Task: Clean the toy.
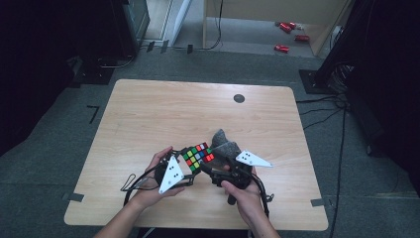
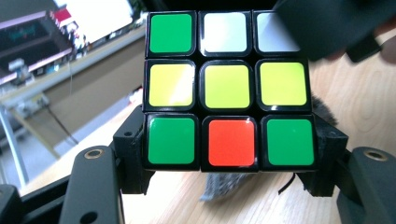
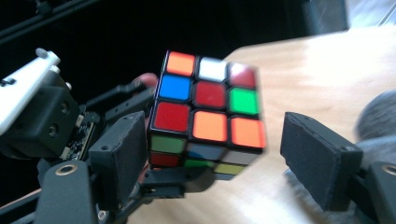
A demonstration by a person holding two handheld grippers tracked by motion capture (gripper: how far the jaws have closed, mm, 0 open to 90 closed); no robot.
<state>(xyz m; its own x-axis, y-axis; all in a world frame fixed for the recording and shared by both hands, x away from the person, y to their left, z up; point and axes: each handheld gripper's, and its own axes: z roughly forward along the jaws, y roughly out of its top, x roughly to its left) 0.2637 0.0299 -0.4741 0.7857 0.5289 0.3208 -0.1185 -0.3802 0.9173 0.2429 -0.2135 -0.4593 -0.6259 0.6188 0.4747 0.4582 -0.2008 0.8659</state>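
Your left gripper (image 2: 229,186) is clamped on the puzzle cube (image 2: 227,88): both black jaws press the cube's bottom row from either side, and the face toward that gripper's camera reads green-white-white, three yellows, green-red-green. From the high view, the cube (image 1: 198,156) sits above the wooden table (image 1: 148,114), held between your two hands near the table's front edge. Your right gripper (image 3: 210,158) has its jaws apart around the cube (image 3: 210,112) (neither pad presses it; the right-hand pad stands off with a clear gap). A grey cloth (image 1: 225,145) lies on the table just behind the cube.
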